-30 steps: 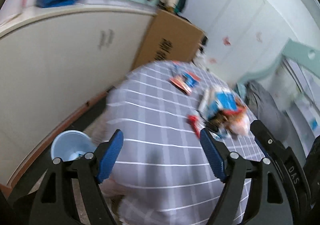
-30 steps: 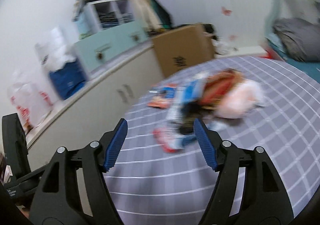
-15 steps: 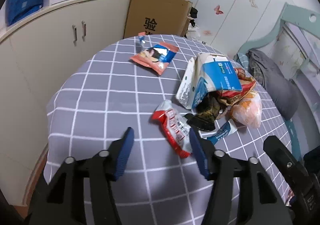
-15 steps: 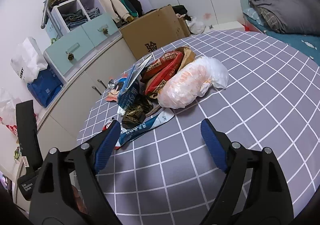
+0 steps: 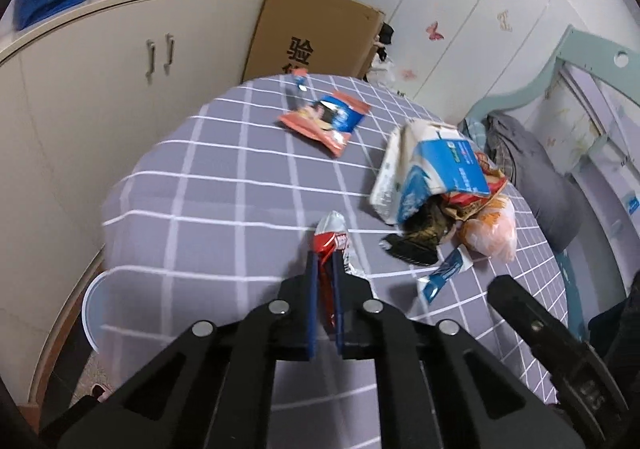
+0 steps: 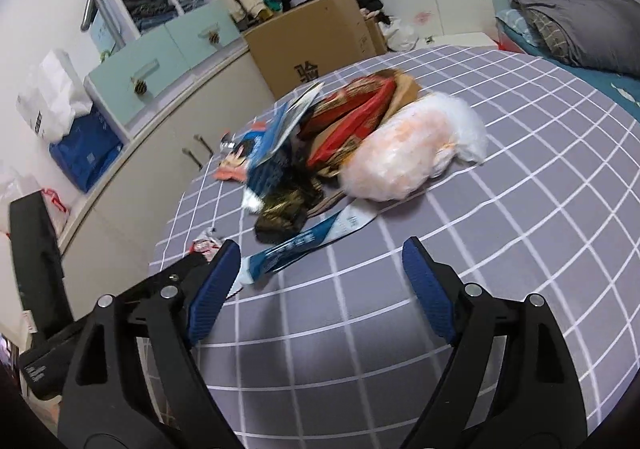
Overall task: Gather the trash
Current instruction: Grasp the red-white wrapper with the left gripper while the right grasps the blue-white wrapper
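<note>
My left gripper [image 5: 325,261] is shut on a red and white snack wrapper [image 5: 334,235] at the near part of the round table [image 5: 224,177]. A pile of wrappers with a blue and white bag [image 5: 436,169] and an orange plastic bag [image 5: 492,229] lies to the right. An orange and blue packet [image 5: 324,121] lies farther back. My right gripper [image 6: 320,269] is open above the table, just short of a blue strip wrapper [image 6: 304,241] and the pile [image 6: 352,137].
A pale blue bin [image 5: 94,313] stands on the floor left of the table. A cardboard box [image 5: 316,37] and white cabinets [image 5: 120,81] stand behind. A bed with grey bedding [image 6: 576,29] is at the right.
My left gripper has closed on the red and white wrapper, which was lying flat between the open fingers before. My right gripper has moved closer to the blue strip wrapper.
</note>
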`<action>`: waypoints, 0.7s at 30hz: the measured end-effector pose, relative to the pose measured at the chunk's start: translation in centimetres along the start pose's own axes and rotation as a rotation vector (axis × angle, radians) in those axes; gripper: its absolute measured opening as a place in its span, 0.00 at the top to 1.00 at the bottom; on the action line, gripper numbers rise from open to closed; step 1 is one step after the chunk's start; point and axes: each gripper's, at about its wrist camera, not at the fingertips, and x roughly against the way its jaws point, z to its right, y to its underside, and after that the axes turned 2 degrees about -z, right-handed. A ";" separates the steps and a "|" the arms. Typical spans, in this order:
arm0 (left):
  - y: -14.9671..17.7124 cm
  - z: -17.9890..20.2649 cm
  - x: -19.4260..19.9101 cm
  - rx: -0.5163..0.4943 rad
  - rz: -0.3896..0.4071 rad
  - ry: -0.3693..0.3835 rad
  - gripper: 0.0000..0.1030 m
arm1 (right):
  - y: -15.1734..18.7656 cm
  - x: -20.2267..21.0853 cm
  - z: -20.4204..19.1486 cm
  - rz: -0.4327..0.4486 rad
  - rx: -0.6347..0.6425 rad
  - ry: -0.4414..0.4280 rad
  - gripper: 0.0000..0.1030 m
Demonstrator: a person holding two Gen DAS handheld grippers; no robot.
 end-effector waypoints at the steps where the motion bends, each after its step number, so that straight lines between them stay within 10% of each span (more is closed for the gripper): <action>1: 0.1 -0.6 0.4 0.003 0.005 -0.001 0.94 | 0.0 -0.3 -0.5 -0.008 0.012 0.003 0.21; 8: 0.8 -2.7 2.5 -0.009 0.027 0.004 0.94 | -0.6 -3.1 -2.9 -0.066 0.048 0.068 0.24; 12: 1.0 -3.1 3.3 -0.022 0.031 0.026 0.94 | -0.6 -3.9 -2.7 -0.114 0.057 0.107 0.69; 21: 1.7 -2.2 4.5 -0.026 0.032 0.068 0.94 | 0.8 -0.6 0.2 -0.083 0.040 0.035 0.94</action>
